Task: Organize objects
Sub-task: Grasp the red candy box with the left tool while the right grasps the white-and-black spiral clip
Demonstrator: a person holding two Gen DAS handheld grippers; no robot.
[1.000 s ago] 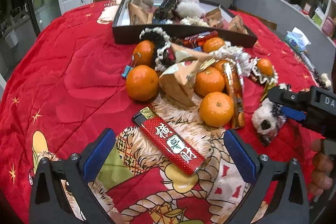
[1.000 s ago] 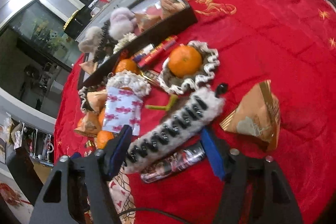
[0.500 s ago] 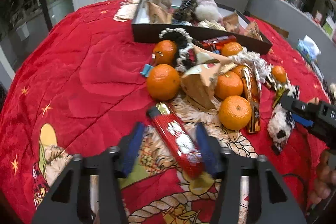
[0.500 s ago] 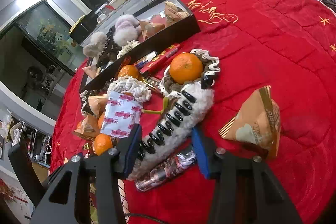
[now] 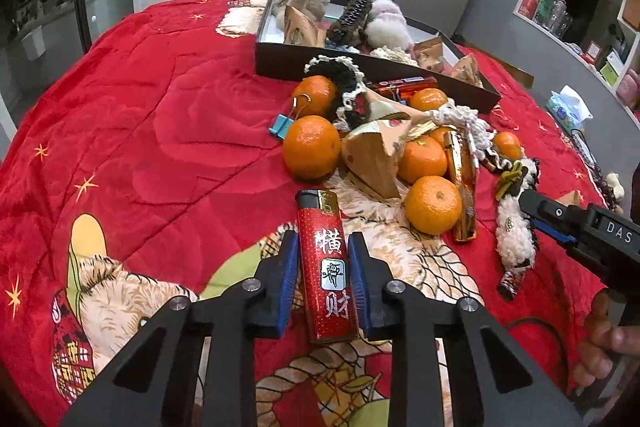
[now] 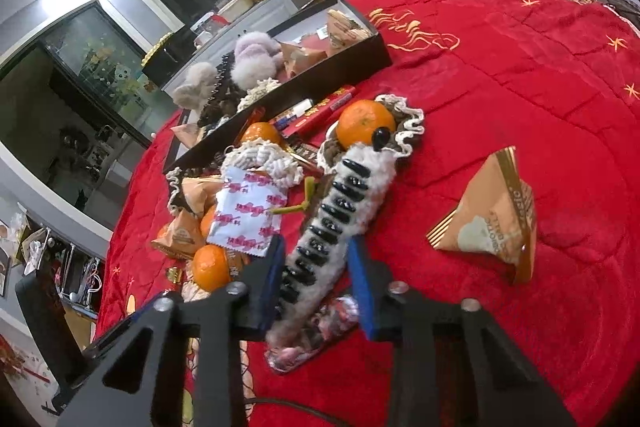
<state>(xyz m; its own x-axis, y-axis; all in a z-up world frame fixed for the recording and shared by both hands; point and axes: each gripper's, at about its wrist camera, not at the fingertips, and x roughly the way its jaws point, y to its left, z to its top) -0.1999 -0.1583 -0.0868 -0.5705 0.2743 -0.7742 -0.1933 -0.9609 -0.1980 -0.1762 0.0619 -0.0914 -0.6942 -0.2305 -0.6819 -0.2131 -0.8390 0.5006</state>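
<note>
Two grippers, one item each. Item one: red lighter [image 5: 326,269] with white characters, lying on the red quilted cloth [image 5: 160,131] over its printed figure; my left gripper [image 5: 322,277] is closing around it, blue pads [image 5: 289,275] on both long sides, seemingly touching it or nearly so. Item two: fluffy white hair claw [image 6: 332,223] with a row of black teeth, lying aslant across a shiny foil wrapper [image 6: 320,331]; my right gripper [image 6: 316,279] is closing on its lower half, the left pad against the fur, the right pad [image 6: 362,291] just beside it. Nearby stock, left wrist view: a loose heap of mandarins [image 5: 312,147], triangular gold snack packets [image 5: 376,159], a long gold bar wrapper [image 5: 462,183], a blue binder clip [image 5: 282,125] and crocheted scrunchies [image 5: 340,83]. Behind the heap stands a dark tray [image 5: 360,65] holding fluffy pompoms, another black claw and more packets. Right wrist view adds one mandarin [image 6: 365,123] nested in a brown-and-cream scrunchie at the claw's far end, a white sachet [image 6: 248,217] with red print to its left, and one gold triangular packet [image 6: 492,223] lying apart on bare cloth to its right. My right hand [image 5: 612,327] shows at the edge of the left view, holding its gripper's handle.
</note>
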